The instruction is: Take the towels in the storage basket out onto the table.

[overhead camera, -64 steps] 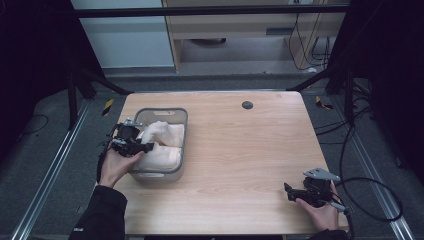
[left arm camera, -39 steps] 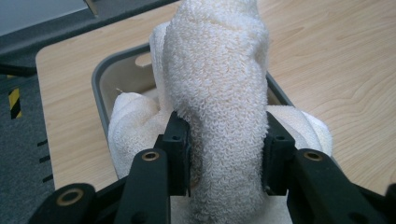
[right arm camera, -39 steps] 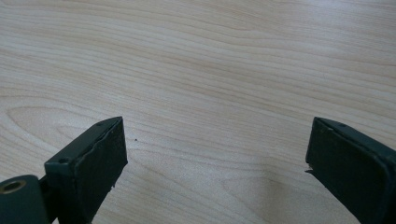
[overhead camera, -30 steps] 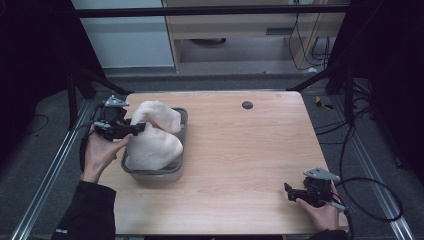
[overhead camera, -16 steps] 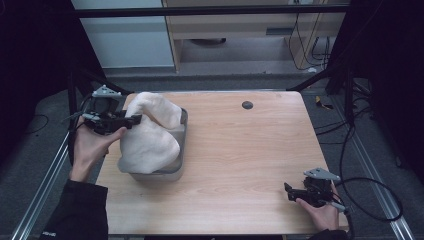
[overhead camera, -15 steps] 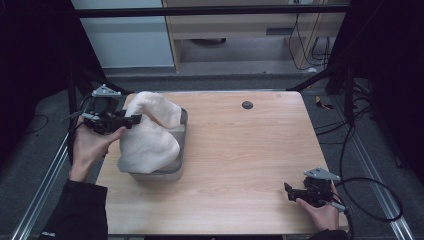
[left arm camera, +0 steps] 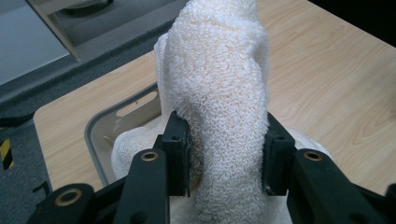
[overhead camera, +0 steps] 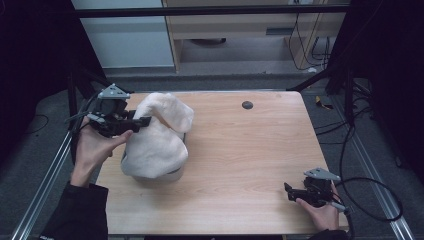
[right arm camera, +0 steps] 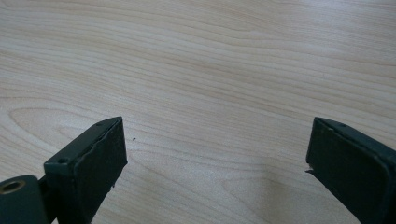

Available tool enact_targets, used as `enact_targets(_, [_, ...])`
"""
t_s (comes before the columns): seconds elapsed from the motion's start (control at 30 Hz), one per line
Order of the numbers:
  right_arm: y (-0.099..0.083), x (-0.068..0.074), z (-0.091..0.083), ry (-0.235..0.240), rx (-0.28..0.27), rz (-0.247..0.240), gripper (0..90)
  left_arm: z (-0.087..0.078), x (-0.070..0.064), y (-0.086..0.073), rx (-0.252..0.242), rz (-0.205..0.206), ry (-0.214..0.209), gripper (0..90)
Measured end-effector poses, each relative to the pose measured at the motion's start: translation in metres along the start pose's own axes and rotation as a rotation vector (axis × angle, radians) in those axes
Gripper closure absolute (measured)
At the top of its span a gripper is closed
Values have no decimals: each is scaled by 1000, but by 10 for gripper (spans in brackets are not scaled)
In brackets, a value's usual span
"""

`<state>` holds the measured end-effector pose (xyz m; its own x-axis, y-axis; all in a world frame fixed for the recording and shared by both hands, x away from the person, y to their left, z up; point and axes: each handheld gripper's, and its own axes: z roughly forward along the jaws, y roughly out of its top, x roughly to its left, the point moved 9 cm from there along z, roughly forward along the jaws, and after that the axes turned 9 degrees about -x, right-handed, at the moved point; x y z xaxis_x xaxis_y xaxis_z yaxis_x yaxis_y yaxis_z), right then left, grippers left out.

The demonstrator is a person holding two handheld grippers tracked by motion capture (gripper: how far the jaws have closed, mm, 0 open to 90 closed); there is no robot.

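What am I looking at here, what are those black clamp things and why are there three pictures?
A person sits at a wooden table holding a hand-operated gripper in each hand. One picture comes from a camera above the table; the other two come from cameras riding on the grippers, looking along their black jaws. The left gripper is shut on a white towel, lifting it out of a grey bin at the table's left side; part of the towel is still draped over the bin. The right gripper rests near the table's front right corner with its jaws wide apart, holding nothing. A small dark round spot sits near the far edge.
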<state>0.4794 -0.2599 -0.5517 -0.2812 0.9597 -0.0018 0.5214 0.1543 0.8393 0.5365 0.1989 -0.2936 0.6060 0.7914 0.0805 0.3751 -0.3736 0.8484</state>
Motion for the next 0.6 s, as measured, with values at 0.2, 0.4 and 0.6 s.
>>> enact_targets(0.2, [0,0,0,0,-3,3,51,3,-14,5,-8,14,-28,614])
enact_targets(0.4, [1,0,0,0,-5,-1,50,7,-30,12,-15,31,-62,614])
enact_targets(0.6, [1,0,0,2,-5,0,50,17,-45,18,-10,50,-88,615])
